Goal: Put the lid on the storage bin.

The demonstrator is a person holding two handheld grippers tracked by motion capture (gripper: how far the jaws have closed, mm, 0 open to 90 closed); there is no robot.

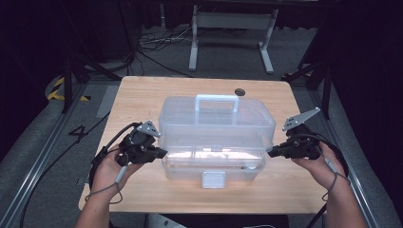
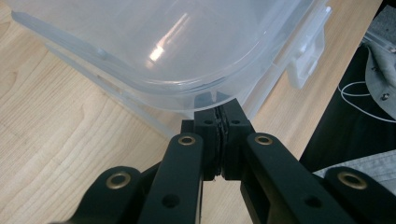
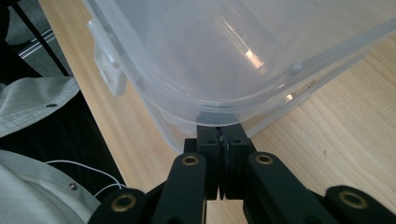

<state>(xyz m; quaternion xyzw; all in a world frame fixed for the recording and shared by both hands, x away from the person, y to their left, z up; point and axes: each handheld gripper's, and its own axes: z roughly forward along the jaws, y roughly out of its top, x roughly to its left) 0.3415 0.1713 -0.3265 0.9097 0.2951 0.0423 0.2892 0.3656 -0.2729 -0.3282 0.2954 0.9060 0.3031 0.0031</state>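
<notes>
Both black grippers, left gripper point(image 1: 163, 153) and right gripper point(image 1: 271, 153), closed empty against clear plastic box point(image 1: 216, 128).

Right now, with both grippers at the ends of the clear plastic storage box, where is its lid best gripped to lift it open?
Probably the overhanging lid rim at each short end of the clear plastic storage box, approached level from the sides. The rim juts past the base, giving shut jaws an edge to catch. The left gripper and right gripper sit there, shut. The white front latch may need freeing first.
</notes>
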